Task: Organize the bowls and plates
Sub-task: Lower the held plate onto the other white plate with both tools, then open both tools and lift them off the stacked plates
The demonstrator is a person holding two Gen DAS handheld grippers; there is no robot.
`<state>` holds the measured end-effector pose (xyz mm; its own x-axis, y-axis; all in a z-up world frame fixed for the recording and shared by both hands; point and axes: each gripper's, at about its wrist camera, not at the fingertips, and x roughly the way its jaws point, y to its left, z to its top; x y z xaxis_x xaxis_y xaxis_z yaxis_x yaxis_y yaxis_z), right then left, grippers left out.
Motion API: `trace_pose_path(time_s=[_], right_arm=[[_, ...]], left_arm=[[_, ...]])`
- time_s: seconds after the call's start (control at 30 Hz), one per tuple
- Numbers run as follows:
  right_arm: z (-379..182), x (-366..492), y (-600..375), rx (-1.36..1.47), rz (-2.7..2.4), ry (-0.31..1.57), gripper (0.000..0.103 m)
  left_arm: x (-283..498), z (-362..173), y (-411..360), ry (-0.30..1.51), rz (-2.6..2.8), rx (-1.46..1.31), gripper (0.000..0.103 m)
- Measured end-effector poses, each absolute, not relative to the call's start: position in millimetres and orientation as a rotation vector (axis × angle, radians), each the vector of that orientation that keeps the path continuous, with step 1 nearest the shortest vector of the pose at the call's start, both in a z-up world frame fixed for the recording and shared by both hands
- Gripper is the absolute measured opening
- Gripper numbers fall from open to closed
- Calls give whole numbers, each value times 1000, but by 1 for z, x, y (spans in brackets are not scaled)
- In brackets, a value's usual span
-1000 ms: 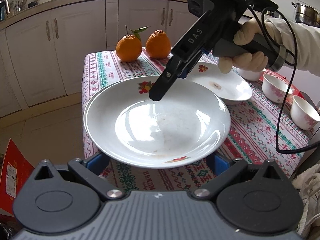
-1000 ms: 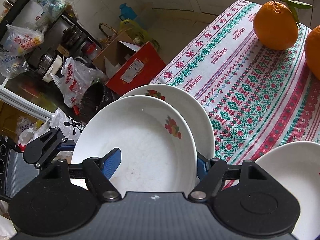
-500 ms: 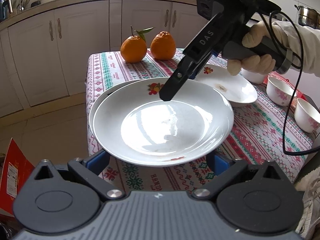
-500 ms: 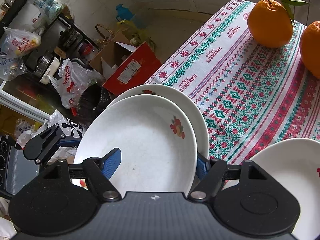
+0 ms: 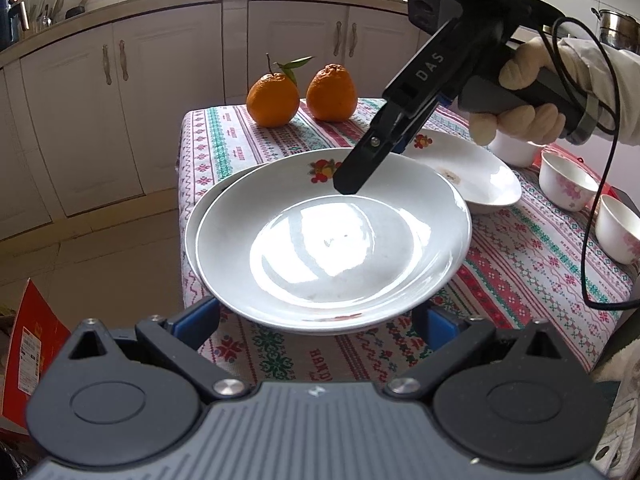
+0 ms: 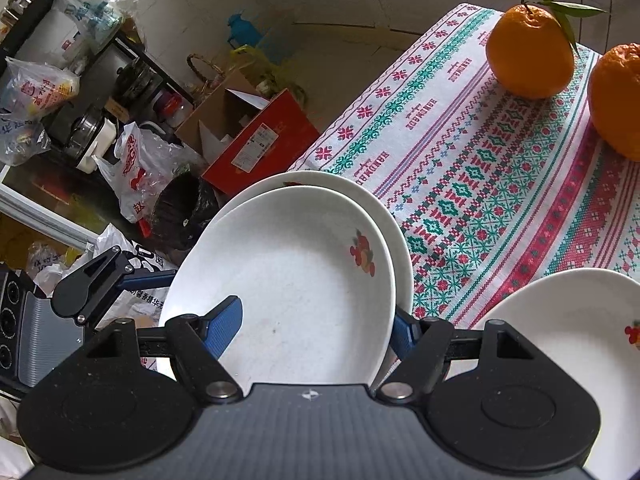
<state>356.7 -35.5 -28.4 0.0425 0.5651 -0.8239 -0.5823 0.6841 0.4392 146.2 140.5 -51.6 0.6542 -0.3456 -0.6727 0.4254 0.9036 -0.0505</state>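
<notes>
The plates (image 5: 332, 240) are glossy white, each with a small red, orange and green fruit motif near the rim. The worktop's cloth (image 5: 532, 256) is white with bands of red, green and pink cross-stitch patterns. Two oranges (image 5: 273, 99) are bright orange, one with green leaves. The small bowls (image 5: 567, 184) are white with pink flowers.

Right gripper (image 5: 362, 168), gloved hand (image 5: 520, 108) on its handle, pinches the plate (image 5: 332, 248) rim; left gripper (image 5: 316, 320) gapes wide below it.

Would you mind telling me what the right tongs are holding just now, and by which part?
The right tongs grip the upper plate by its rim, one finger inside the dish, the other beneath.
</notes>
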Motion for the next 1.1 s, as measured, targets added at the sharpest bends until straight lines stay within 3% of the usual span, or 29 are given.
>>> trace_pose_path(time_s=[1.1], right_arm=[[-21,331,-47,-67,779,1185,80]], left_arm=[[136,-50,133,710,-387,134,101]])
